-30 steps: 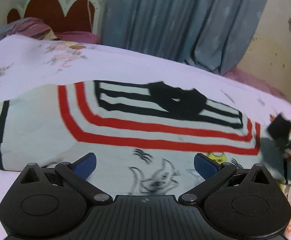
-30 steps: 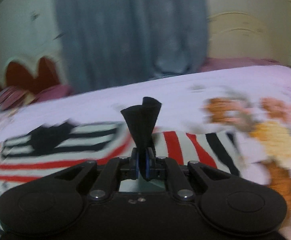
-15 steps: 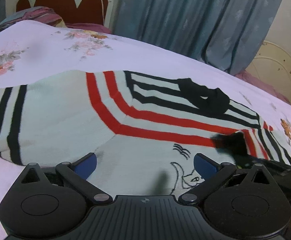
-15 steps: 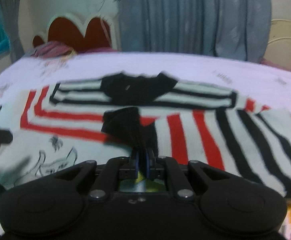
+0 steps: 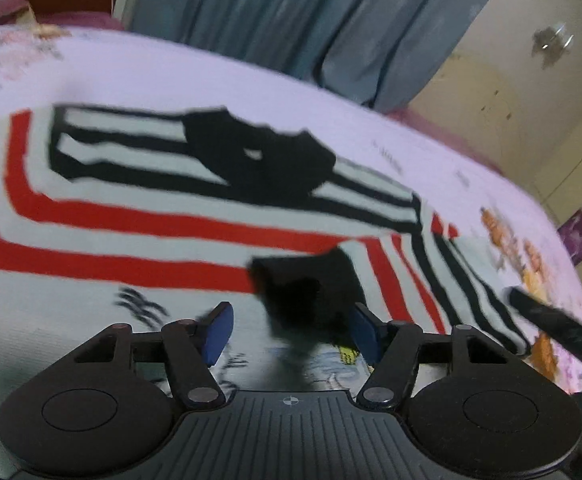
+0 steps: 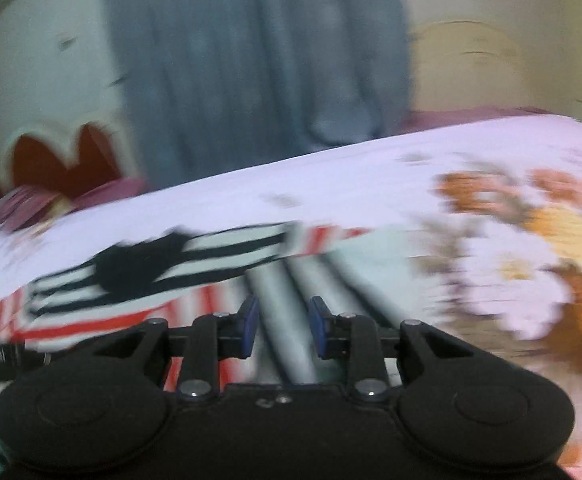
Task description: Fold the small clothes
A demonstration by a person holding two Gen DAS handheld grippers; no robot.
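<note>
Left gripper (image 5: pixel 287 332) narrowing, black cuff (image 5: pixel 307 292) at lower centre between its jaws, unpinched — close squarely; right gripper (image 6: pixel 283 330) opening, empty — keep clear of sweater (image 5: pixel 131 240)

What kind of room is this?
Most likely a bedroom. There's a bed with a flowery sheet, a scalloped headboard and long grey-blue curtains.

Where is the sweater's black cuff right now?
In the left wrist view, the black cuff lies on the sweater front, just below the red stripes, low and centre, between the left claw fingers.
</note>
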